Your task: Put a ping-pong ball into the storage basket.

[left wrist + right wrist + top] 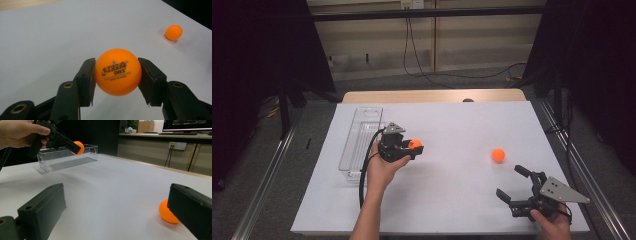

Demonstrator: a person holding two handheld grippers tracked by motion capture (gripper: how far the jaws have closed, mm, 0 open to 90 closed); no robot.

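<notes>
While clamped between its jaws, the left gripper (408,148) holds an orange ball (117,71) above the white table (452,200), just right of the clear bin (360,137). Right gripper (518,186) sits near-right, jaws wide; second orange ball (498,155) lies just beyond it.

We see a matt white sheet covering the surface (452,200), smooth and paper-like, with a strip of pale wood (432,95) showing along its far edge. The left claw (117,75) is matt black plastic with small brass-coloured metal inserts, and it clasps a smooth orange plastic ball (117,71) with a soft sheen and printed lettering. A second orange ball (498,155) looks the same, slightly matt. On the left stands a clear glossy plastic bin (357,145). The right claw (514,184) is matt black plastic too, topped by a dull grey metal-looking plate (562,190).
</notes>
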